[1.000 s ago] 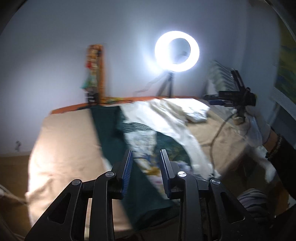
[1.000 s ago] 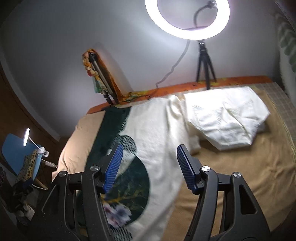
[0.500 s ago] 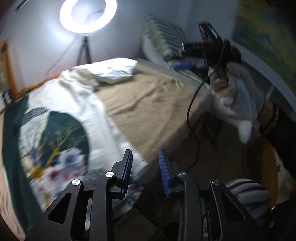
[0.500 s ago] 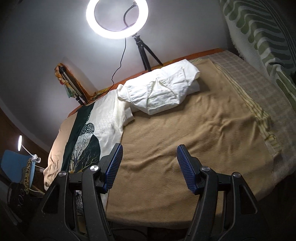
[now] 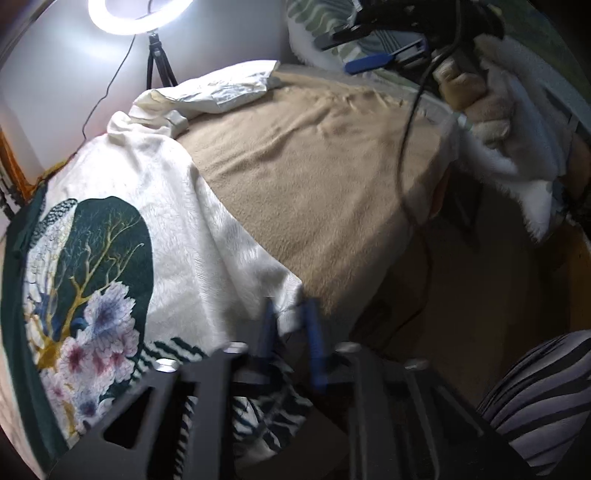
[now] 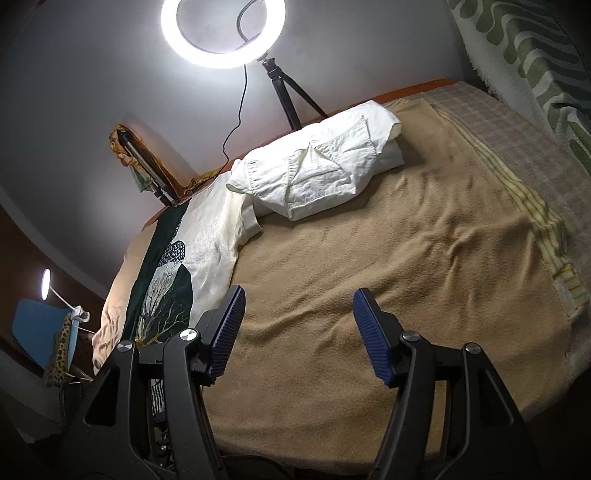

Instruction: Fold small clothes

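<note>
The printed white garment (image 5: 177, 221) lay along the bed's (image 5: 314, 177) left side, its near corner between the left hand-held gripper's (image 5: 290, 332) narrowly parted, blurred fingers; whether they pinched it I cannot tell. The right hand-held gripper (image 6: 297, 332) hovered spread over the bed's near edge, the garment just left of it, a folded white garment (image 6: 317, 173) at the far edge.

two garments on one tan blanket (image 6: 388, 258) (a printed top (image 5: 122, 236), folded white shorts (image 6: 317, 173)), one ring light (image 6: 222, 31).

The left gripper (image 5: 290, 332) has swung down to the printed garment's (image 5: 207, 236) white corner, blue pads either side. The right gripper (image 6: 298, 332) has pulled back over the tan blanket (image 6: 388, 258).
</note>
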{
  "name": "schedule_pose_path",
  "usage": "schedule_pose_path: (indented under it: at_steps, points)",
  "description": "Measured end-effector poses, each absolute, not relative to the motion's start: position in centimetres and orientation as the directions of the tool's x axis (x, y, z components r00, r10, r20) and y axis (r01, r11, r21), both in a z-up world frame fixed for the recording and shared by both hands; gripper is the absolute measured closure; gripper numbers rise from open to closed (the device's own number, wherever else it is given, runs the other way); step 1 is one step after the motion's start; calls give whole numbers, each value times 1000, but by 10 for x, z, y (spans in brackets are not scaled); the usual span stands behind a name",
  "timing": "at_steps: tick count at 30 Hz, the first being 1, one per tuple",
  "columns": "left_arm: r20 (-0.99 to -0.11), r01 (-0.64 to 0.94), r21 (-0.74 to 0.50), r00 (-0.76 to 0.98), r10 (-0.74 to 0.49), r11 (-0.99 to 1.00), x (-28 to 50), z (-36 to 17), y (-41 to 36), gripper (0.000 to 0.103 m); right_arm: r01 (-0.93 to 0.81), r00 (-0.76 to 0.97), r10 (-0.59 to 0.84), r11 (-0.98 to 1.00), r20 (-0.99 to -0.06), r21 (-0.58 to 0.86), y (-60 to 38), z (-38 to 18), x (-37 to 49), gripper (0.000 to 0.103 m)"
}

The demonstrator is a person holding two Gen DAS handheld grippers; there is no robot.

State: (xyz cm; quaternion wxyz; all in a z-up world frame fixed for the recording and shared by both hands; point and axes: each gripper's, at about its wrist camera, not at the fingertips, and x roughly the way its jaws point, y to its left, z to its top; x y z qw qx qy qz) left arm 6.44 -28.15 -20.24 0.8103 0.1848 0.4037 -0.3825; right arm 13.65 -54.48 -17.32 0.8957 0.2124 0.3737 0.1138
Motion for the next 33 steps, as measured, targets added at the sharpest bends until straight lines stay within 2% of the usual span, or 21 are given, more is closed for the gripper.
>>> schedule_pose_path:
  at_steps: [2,5,6,8,16,19,21,22,23,29,33]
  points:
    - [-785,757,-96,341,-516,646,72,-200,-278,100,-69,689,379,882,-617,465,-536,-174,148,39]
    - [-690,703,-394,199,-696,592,83,-191,-268,100,-112,674,421,871,-608,479,-521,-175,174,39]
    - [-666,696,-422,197,-719,581,83,-188,-267,100,-125,663,440,863,-606,489,-513,-178,189,39]
    - [-672,716,-366,239,-701,594,77,-186,-272,100,-131,646,453,859,-615,495,-501,-184,213,39]
    - [-696,693,-368,237,-678,620,71,-204,-273,100,-38,571,500,809,-651,587,-465,-238,316,39]
    - [-692,691,-372,239,-681,620,72,-203,-267,100,-20,566,539,766,-624,643,-461,-248,331,39]
    - [-689,684,-380,239,-684,623,72,-203,-262,100,-27,550,551,763,-628,646,-453,-249,336,56]
    - [-686,679,-388,240,-687,624,73,-203,-259,100,-23,536,547,771,-644,636,-448,-250,339,85]
    - [-682,672,-396,241,-690,626,74,-203,-255,100,-14,527,534,783,-661,621,-444,-250,340,96]
    - [-635,621,-469,258,-729,628,76,-196,-228,100,-46,593,452,845,-666,532,-421,-210,335,97]
    - [-604,598,-492,288,-743,632,71,-186,-204,100,-117,620,383,908,-685,402,-381,-175,337,97]
